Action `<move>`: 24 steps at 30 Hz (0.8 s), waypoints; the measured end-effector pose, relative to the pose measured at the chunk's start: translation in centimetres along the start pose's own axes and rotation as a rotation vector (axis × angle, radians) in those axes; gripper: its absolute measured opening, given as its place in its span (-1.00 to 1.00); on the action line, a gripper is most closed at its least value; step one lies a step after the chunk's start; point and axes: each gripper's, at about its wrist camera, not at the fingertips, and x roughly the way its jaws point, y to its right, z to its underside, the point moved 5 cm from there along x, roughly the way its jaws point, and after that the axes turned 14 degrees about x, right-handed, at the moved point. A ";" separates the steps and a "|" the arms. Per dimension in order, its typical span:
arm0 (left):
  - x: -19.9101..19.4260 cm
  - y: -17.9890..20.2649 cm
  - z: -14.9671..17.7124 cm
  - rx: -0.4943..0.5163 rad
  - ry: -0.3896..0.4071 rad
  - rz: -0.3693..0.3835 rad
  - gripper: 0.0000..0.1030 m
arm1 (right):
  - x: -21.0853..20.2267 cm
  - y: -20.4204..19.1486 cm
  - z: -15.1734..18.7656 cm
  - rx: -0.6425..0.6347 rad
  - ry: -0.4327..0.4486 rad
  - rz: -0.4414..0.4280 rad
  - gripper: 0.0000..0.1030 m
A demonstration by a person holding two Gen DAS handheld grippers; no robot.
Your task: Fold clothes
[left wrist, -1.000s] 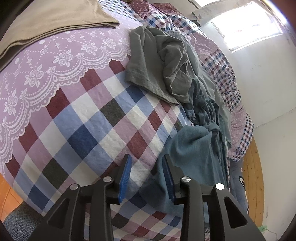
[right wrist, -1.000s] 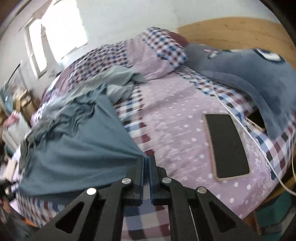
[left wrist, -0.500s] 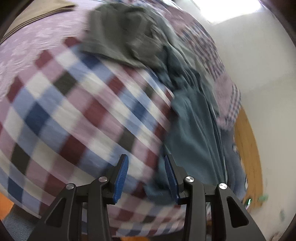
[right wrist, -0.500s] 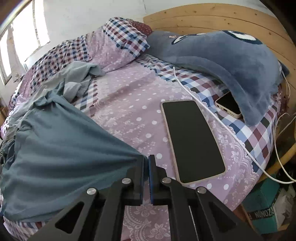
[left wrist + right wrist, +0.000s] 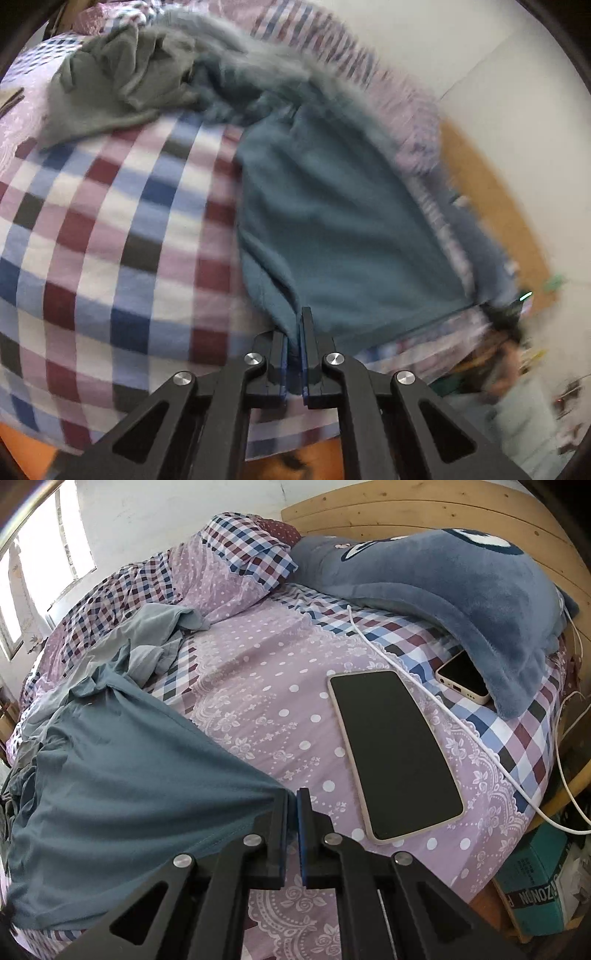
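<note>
A teal garment (image 5: 332, 229) lies spread on the checked bed cover (image 5: 110, 221). My left gripper (image 5: 298, 325) is at its near corner; its jaws are closing, and the pads pinch a fold of the teal cloth. In the right wrist view the same teal garment (image 5: 110, 794) stretches away to the left, and my right gripper (image 5: 291, 805) is shut on another corner of it. A grey-green garment (image 5: 110, 85) lies crumpled behind the teal one. The left wrist view is blurred.
A large dark-screened phone (image 5: 395, 749) lies just right of my right gripper. A smaller phone (image 5: 463, 681), a white cable (image 5: 406, 672) and a blue plush pillow (image 5: 443, 576) sit by the wooden headboard (image 5: 406, 513). A teal box (image 5: 535, 886) stands beside the bed.
My left gripper swung over to the teal garment's corner, rolled, and went from open to shut on it. My right gripper stayed shut on its corner and dipped toward the bed.
</note>
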 end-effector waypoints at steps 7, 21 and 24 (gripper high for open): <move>-5.6 -2.5 -1.6 -0.199 0.277 0.156 -0.85 | 0.1 -0.2 0.0 -0.013 0.003 0.015 -0.94; -2.2 -5.2 0.9 -0.252 0.021 -0.072 0.02 | 0.6 -0.8 0.2 0.004 -0.003 0.054 -0.93; -1.2 -3.5 0.8 -0.131 -0.026 -0.096 0.02 | 0.7 -0.9 0.2 0.007 -0.003 0.054 -0.93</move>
